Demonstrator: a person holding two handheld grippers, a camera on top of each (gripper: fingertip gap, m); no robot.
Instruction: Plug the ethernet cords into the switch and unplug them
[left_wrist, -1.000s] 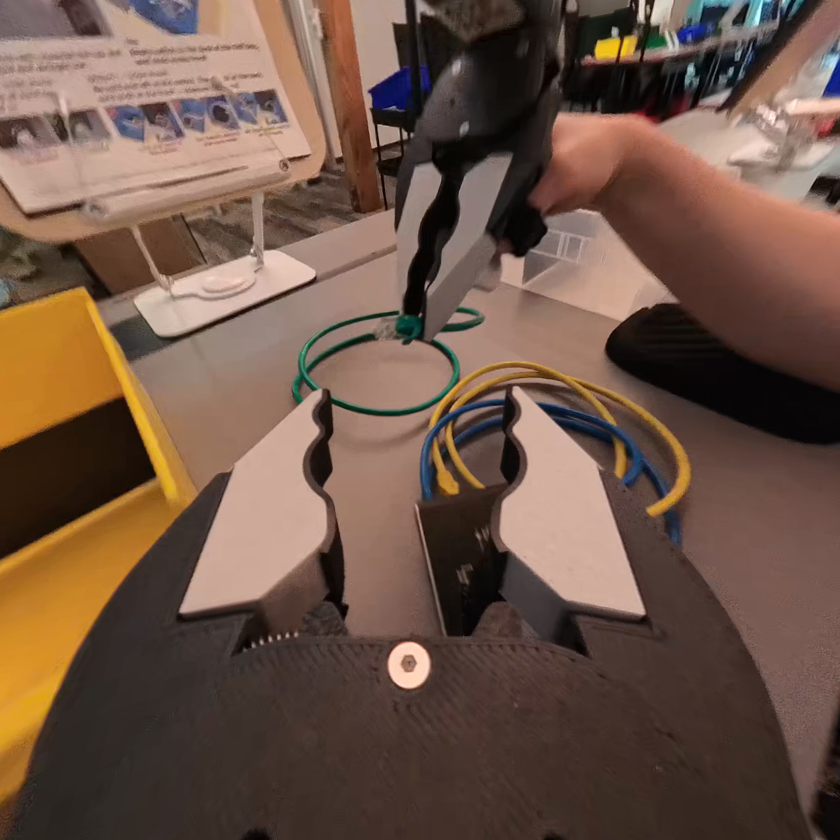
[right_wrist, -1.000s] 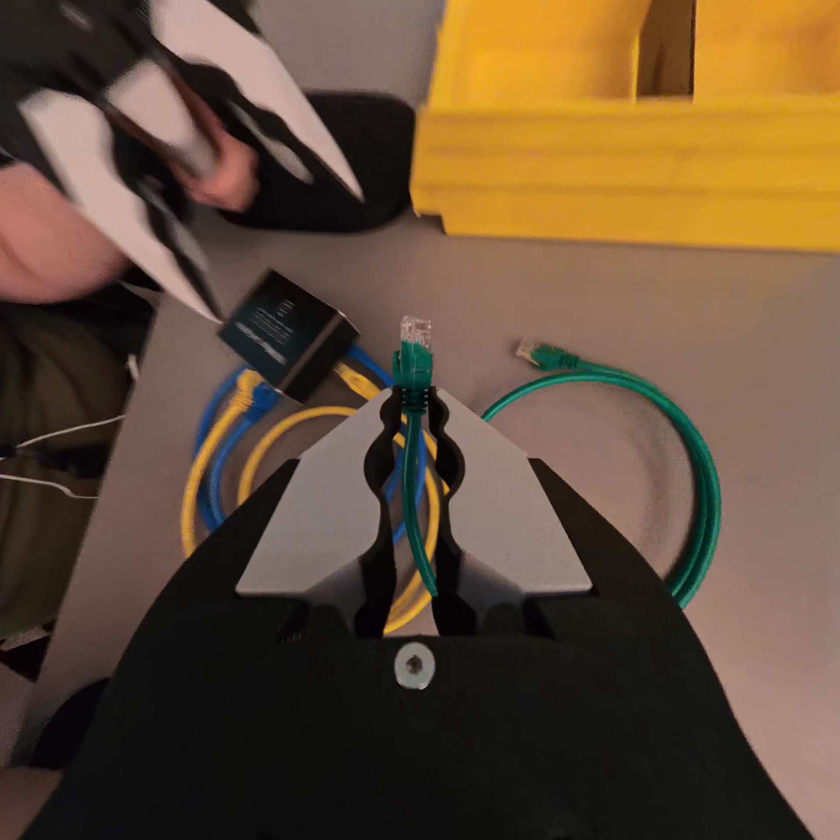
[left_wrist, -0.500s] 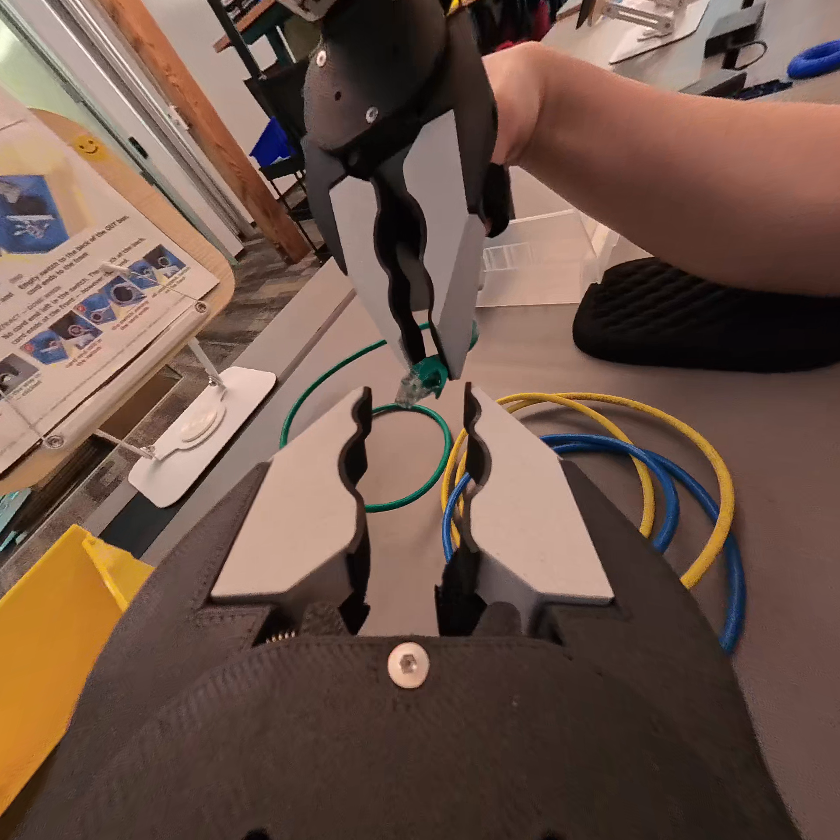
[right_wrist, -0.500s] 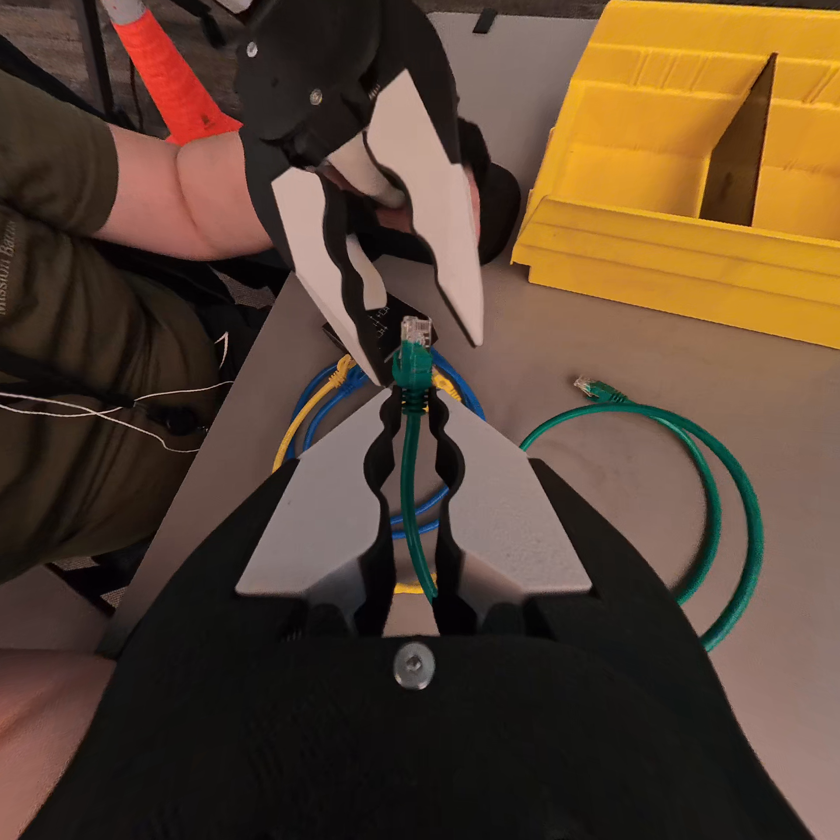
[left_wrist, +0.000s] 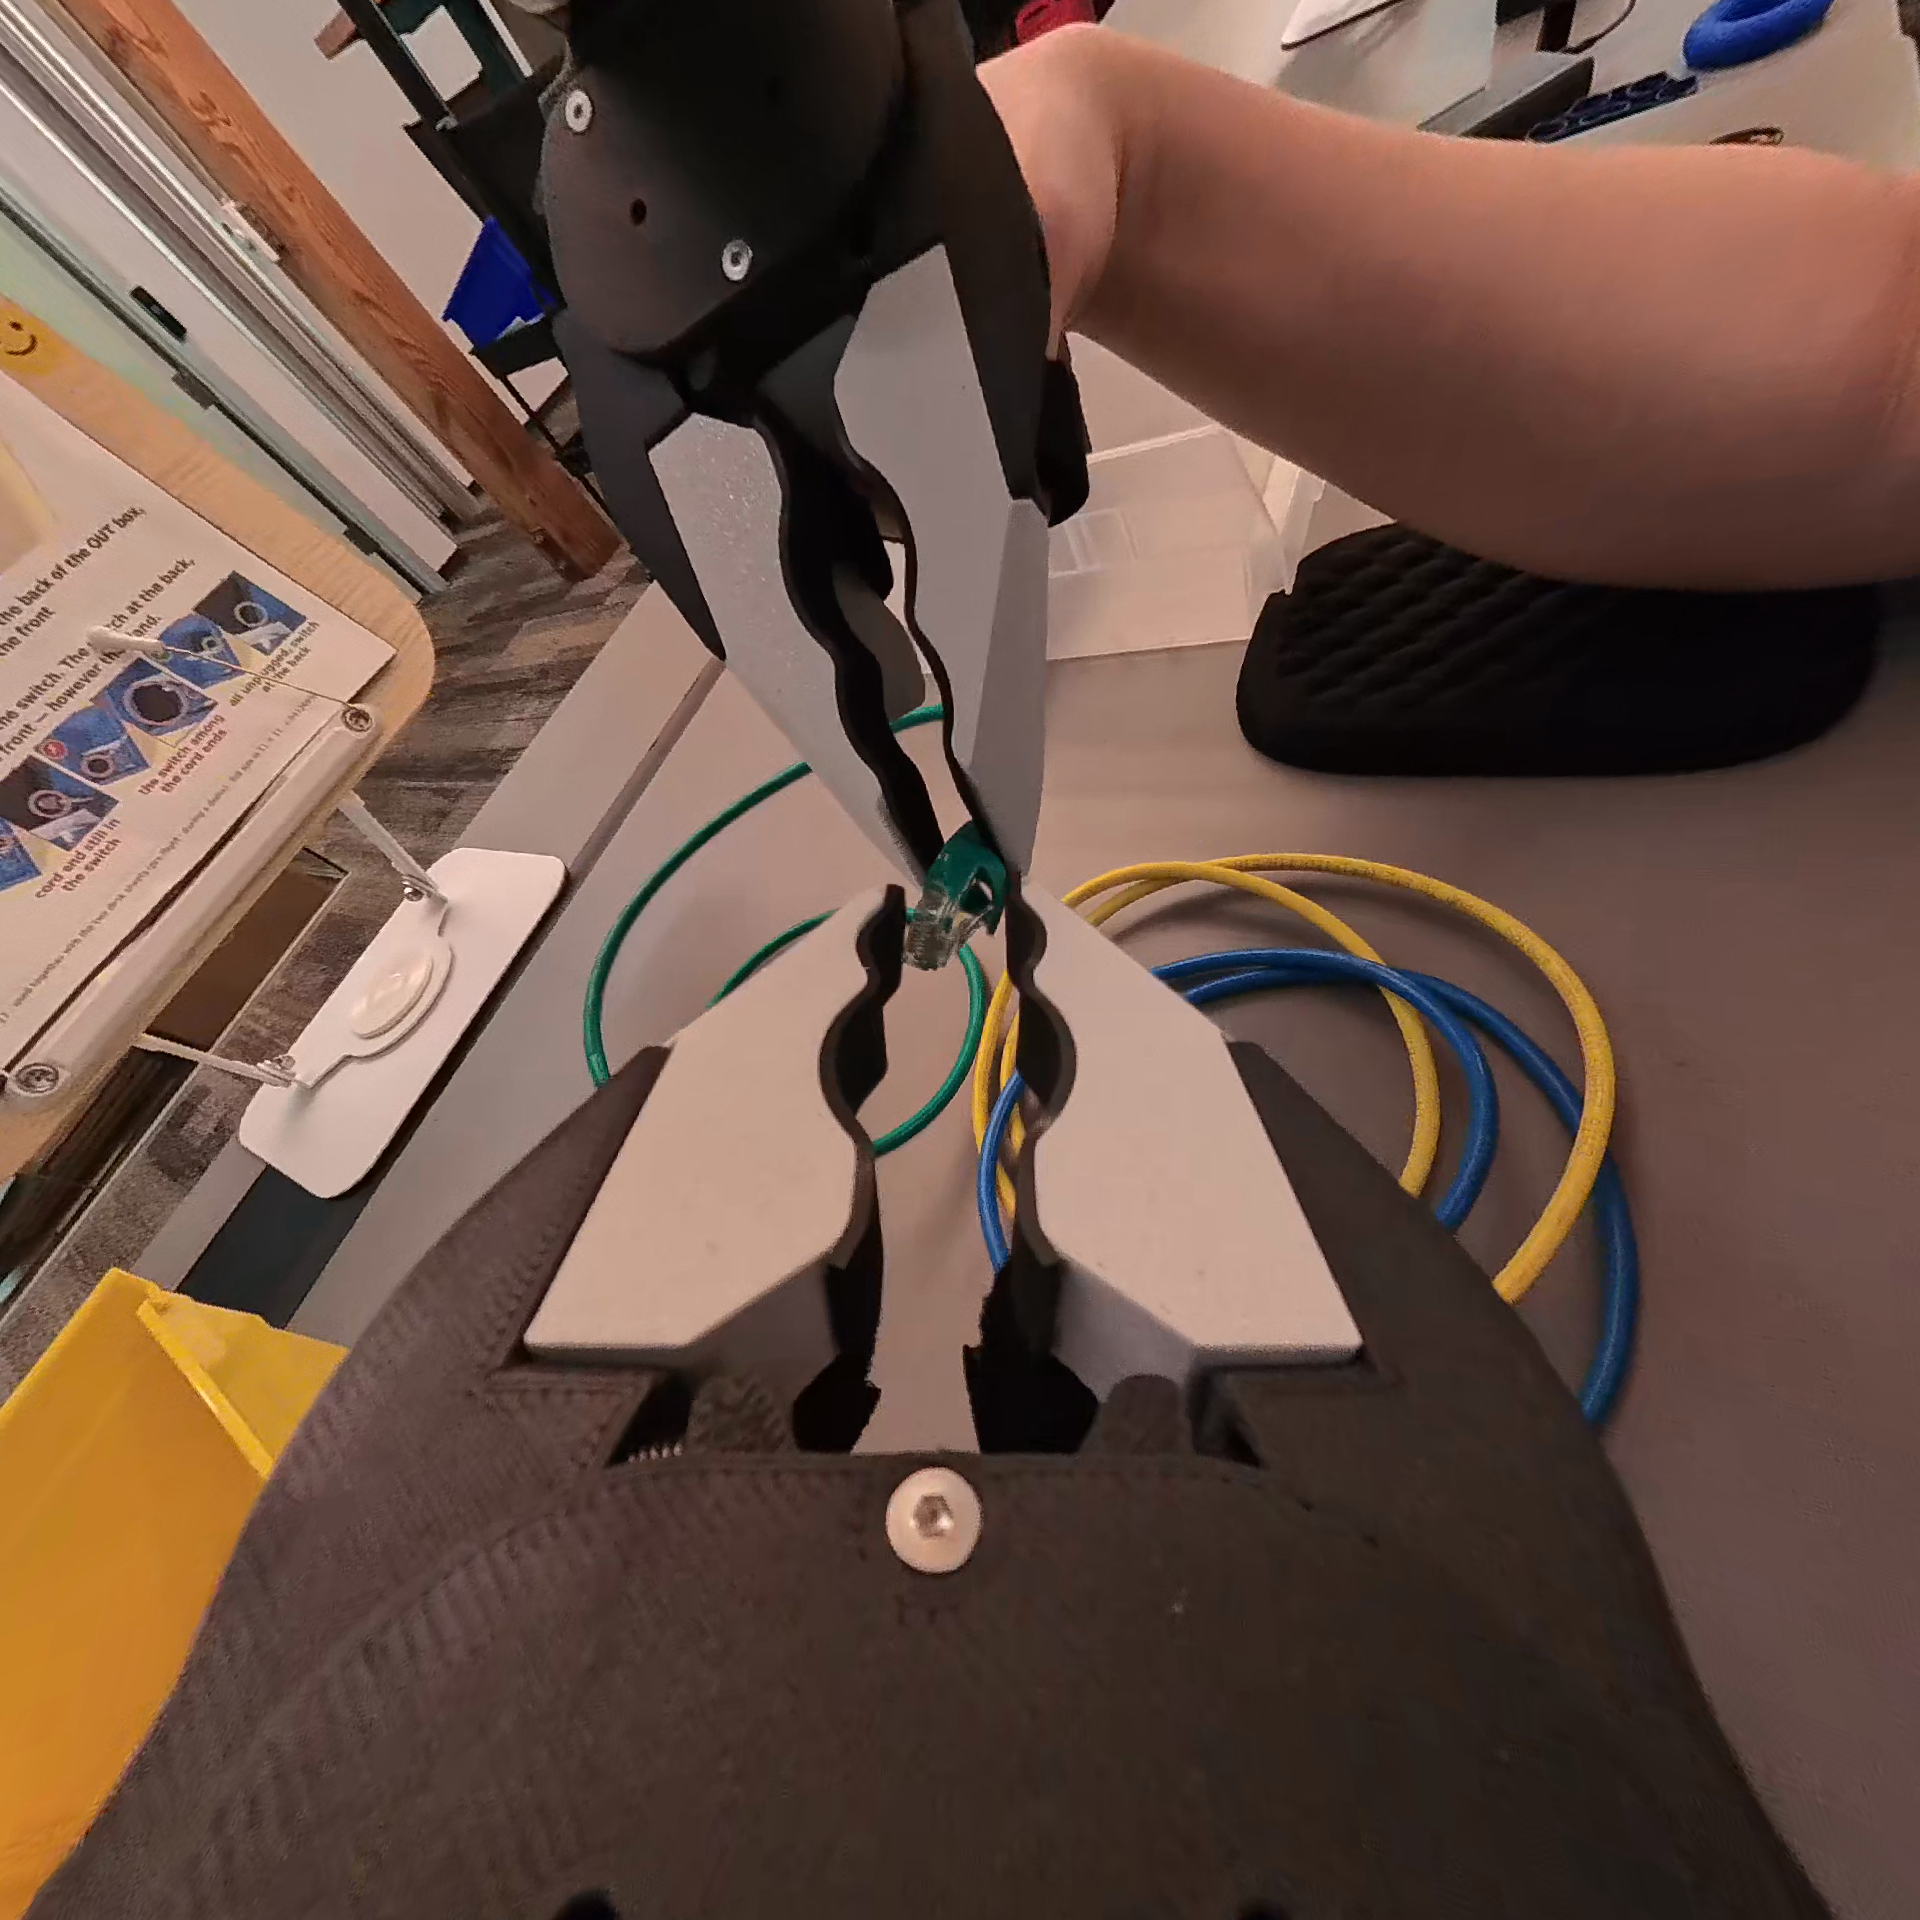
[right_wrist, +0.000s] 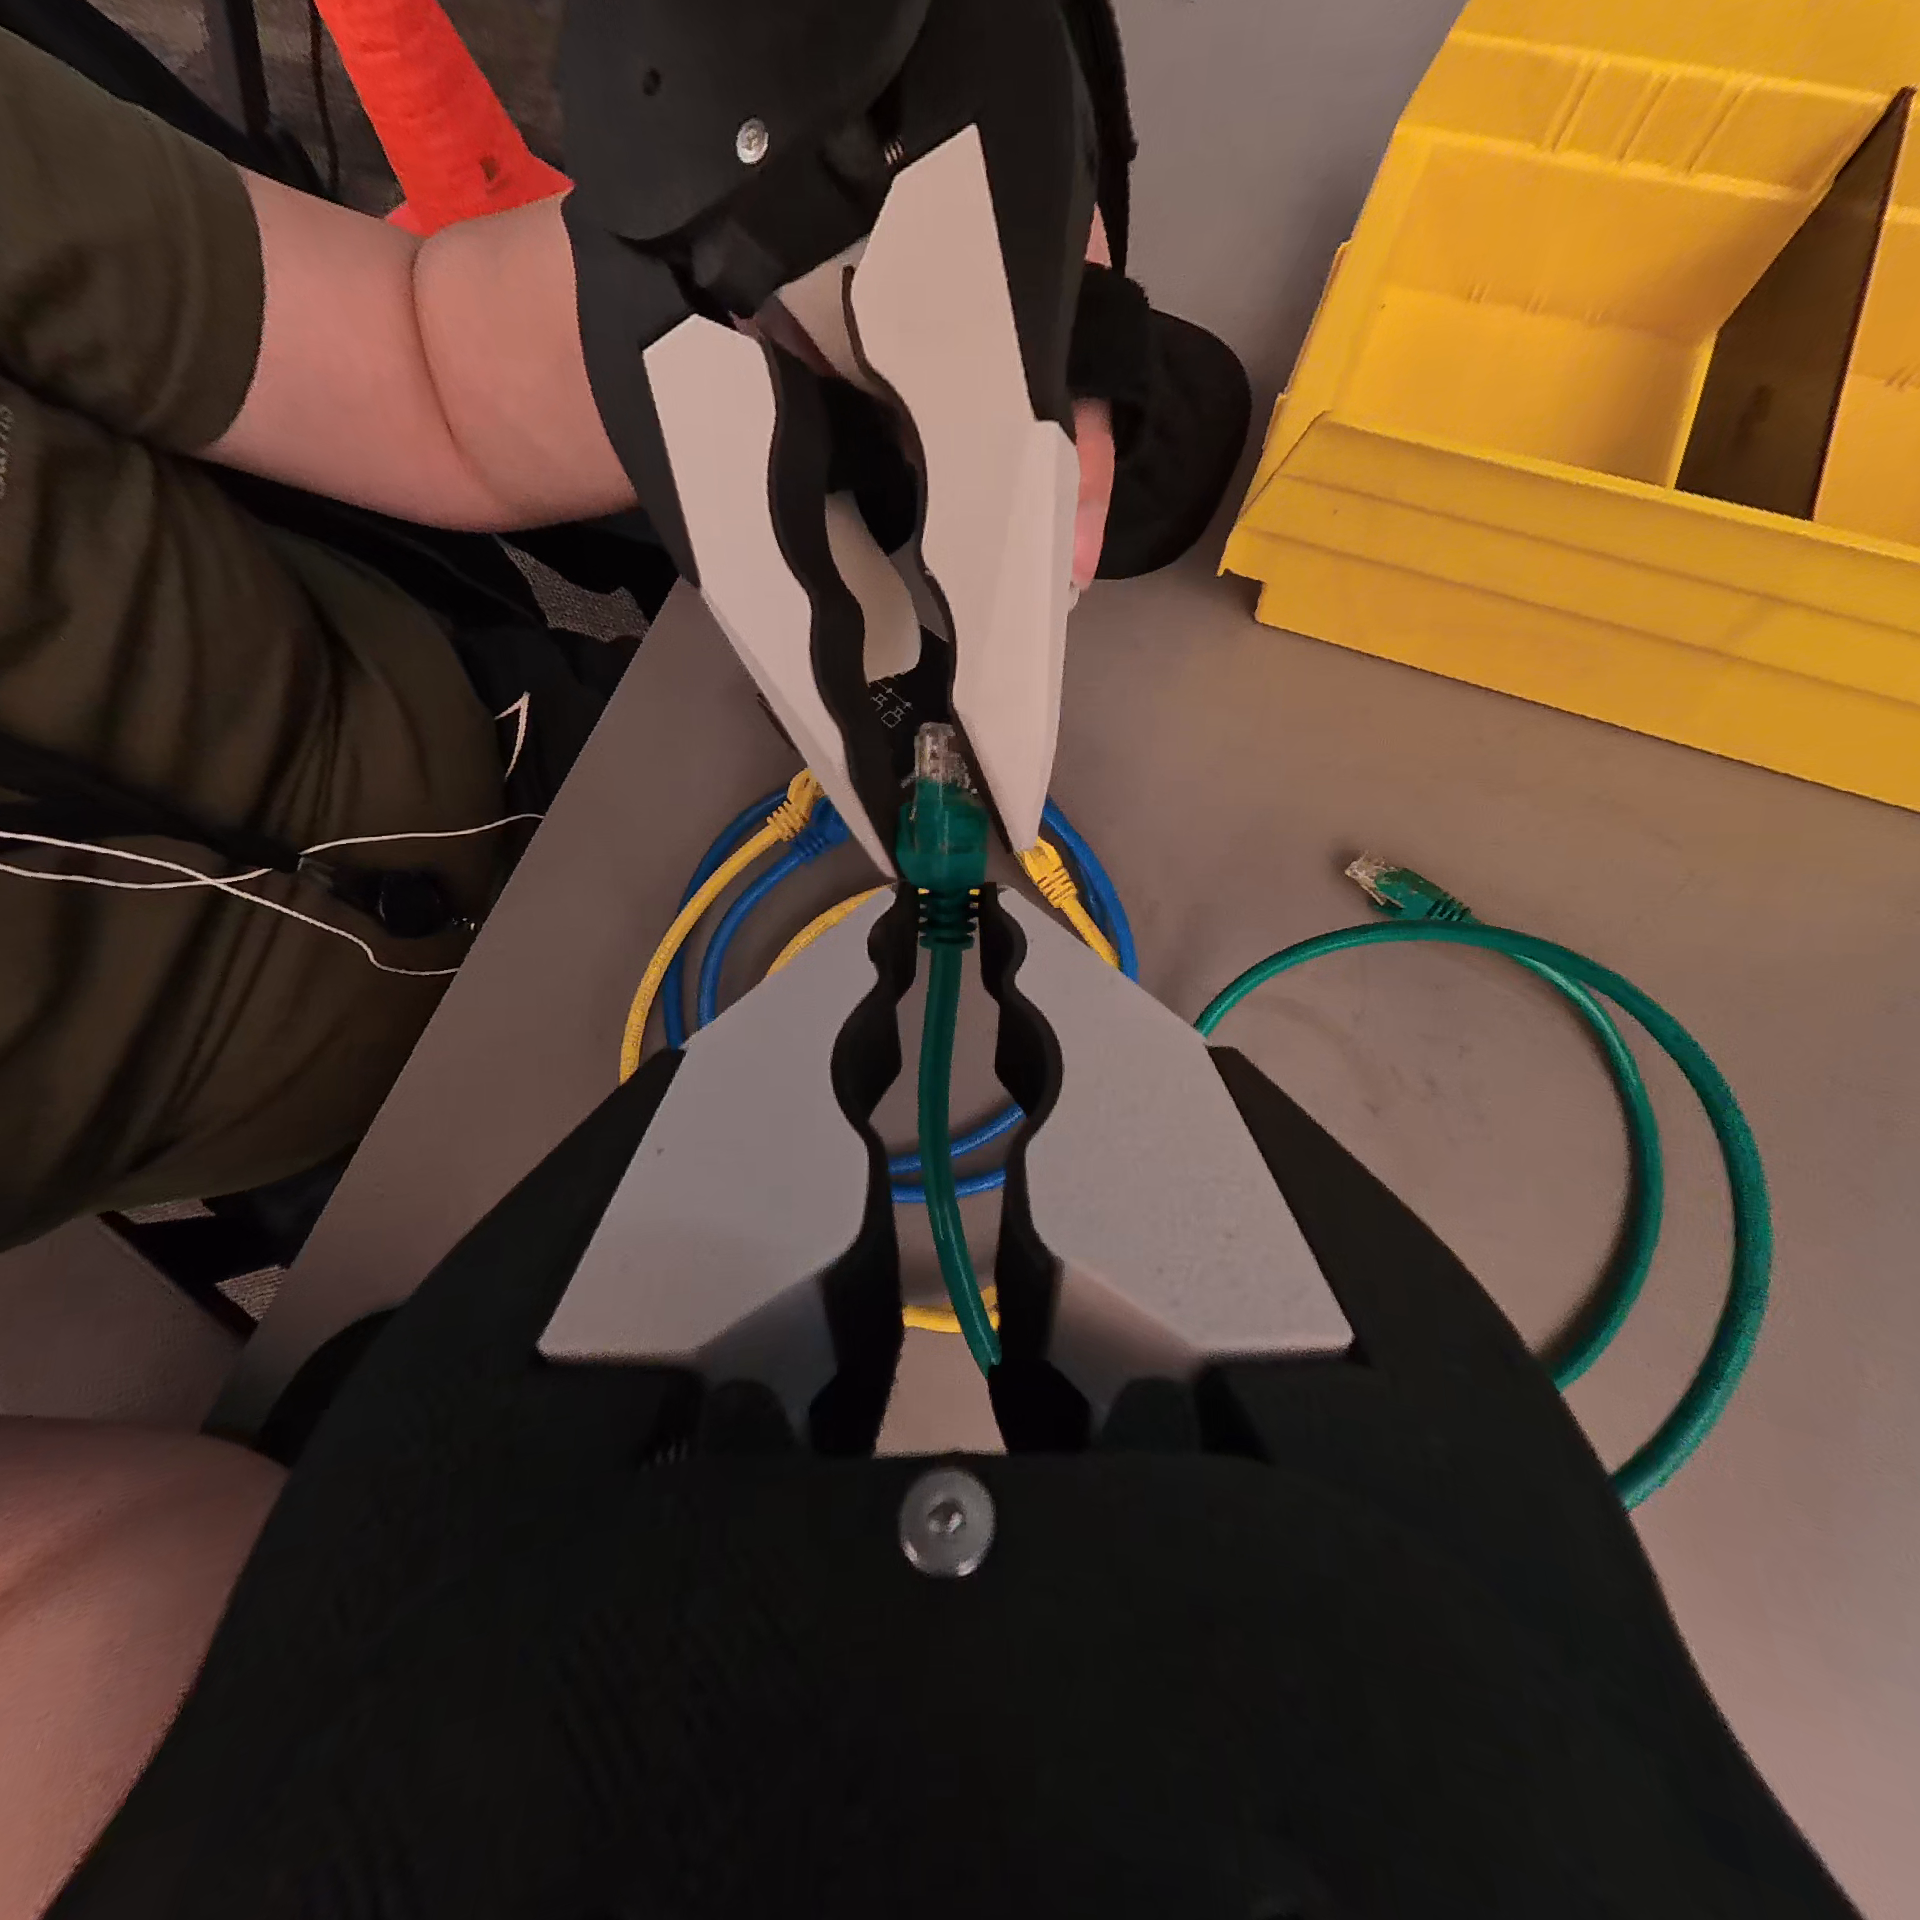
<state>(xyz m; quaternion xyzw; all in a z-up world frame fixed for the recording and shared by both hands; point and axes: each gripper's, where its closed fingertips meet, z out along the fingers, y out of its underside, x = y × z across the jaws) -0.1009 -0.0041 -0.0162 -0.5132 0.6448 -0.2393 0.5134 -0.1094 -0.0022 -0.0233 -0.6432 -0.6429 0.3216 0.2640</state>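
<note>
Two grippers meet tip to tip over the table (right_wrist: 1299, 748)! Right gripper (right_wrist: 940, 894) pinches the green cord (right_wrist: 940, 1091) behind its plug (right_wrist: 940, 821), plug poking forward. Left gripper (left_wrist: 951, 920) clamps the black switch (right_wrist: 888, 707), narrow, held against its right finger. Yellow cord (left_wrist: 1496, 935) and blue cord (left_wrist: 1455, 1049) lie coiled beneath, beside a yellow bin (right_wrist: 1558, 416).
</note>
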